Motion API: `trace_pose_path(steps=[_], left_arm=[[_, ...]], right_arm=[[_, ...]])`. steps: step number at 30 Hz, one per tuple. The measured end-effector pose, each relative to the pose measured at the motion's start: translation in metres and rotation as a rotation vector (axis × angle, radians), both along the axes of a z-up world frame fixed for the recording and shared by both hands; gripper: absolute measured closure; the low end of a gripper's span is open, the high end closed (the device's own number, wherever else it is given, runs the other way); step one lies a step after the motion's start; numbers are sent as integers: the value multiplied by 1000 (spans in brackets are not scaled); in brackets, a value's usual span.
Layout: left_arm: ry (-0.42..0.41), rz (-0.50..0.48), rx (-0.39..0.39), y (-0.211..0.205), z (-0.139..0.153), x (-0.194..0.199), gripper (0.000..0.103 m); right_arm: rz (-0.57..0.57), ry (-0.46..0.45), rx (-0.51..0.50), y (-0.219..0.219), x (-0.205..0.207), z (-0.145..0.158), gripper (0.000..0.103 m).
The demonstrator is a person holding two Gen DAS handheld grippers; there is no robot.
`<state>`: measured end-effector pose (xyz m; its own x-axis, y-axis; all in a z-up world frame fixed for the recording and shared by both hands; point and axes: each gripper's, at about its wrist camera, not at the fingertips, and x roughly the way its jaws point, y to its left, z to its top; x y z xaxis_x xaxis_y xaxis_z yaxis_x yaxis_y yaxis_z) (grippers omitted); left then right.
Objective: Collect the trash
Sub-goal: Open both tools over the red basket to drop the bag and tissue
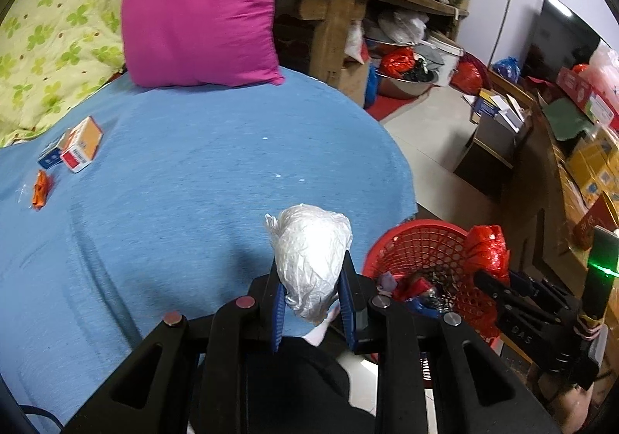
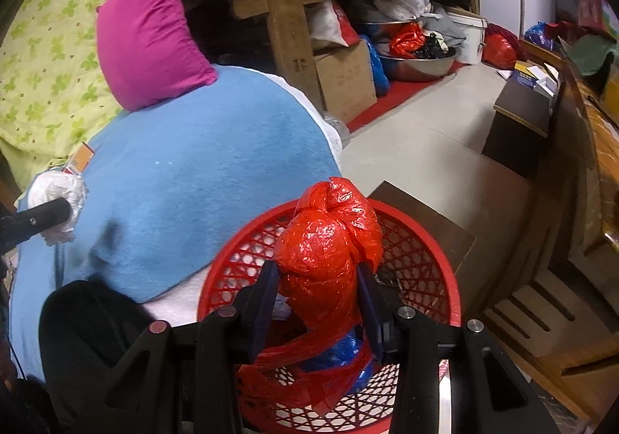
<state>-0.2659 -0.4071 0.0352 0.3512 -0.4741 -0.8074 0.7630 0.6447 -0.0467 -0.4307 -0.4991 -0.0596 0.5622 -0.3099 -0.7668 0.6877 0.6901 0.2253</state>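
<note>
Over the red basket, a crumpled red bag was clamped by the right gripper. Nearer the blue sheet's edge, a white bag was pinched by the left gripper. Small boxes were left far back.

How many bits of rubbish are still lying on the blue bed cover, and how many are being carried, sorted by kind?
Small cardboard boxes on cover: 2
Orange wrapper on cover: 1
White crumpled plastic bag, carried: 1
Red crumpled plastic bag, carried: 1
Total: 5
</note>
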Motion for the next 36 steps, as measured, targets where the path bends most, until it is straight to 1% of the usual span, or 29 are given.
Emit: trace_pose_path(steps=[5,12,13,15,16,20,24,30,36], left_arm=[[8,-35,9,-15,-3,-7,77],[17,-58,23,-30,-10,-12,77],[19,-60,24,-31,-11,-12,77],[24,-66,29,-34,-13,-13,77],[27,-70,33,-37,-15,-14,77],[32,-83,42,-44,-18,-17,77],[47,-104,47,-51,-23,-20,77],[84,-173,65,-65,-34,-33,77],[129,-231,101,-80,-49,-46,76]], right_arm=[[-7,10,12,-9,-1,-6,59],[-25,19,32,-18,-3,-15,58],[-26,20,35,-19,-3,-17,54],[-27,27,47,-21,-2,-20,38],[-28,31,52,-22,-3,-22,27],[-47,20,56,-25,-7,-24,26],[-67,1,44,-29,-13,-19,26],[-90,-33,18,-34,-21,-5,26],[-113,-71,7,-41,-28,6,26]])
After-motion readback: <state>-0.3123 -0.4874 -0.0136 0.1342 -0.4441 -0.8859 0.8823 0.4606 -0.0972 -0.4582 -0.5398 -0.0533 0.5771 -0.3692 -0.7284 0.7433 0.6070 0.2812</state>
